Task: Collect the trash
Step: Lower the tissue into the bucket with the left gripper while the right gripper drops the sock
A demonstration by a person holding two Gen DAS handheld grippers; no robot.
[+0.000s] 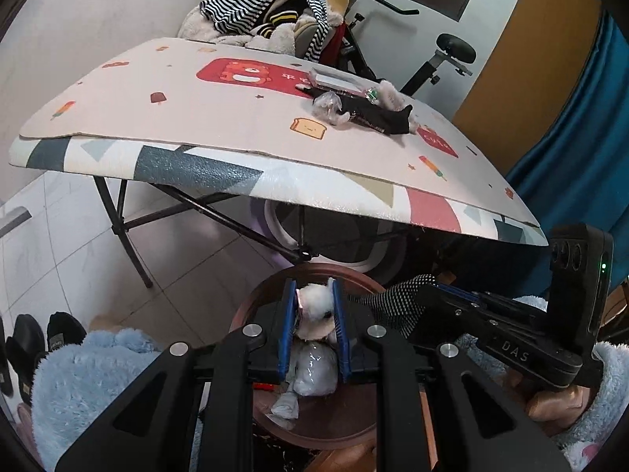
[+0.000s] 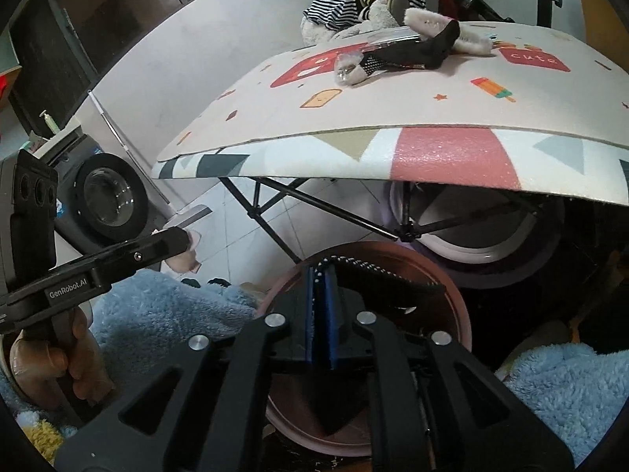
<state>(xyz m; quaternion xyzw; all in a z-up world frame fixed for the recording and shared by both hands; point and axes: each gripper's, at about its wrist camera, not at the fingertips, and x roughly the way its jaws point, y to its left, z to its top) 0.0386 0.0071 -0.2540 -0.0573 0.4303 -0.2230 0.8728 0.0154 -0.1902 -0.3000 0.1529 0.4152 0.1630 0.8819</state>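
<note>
Holding trash over the round brown bin (image 1: 314, 428) below the table's edge.
Our left gripper (image 1: 314, 306) is clamped on a white fluffy wad with crinkled plastic wrap (image 1: 316, 369), hanging above the bin. Our right gripper (image 2: 322, 275) pinches a black dotted sock (image 2: 377, 279) over the same bin. More trash, a clear wrapper (image 1: 328, 104) and a dark sock (image 1: 373, 114), lies on the patterned table (image 1: 177, 118).

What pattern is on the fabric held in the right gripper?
Black with small white dots on the fabric, clearest in the left wrist view.
</note>
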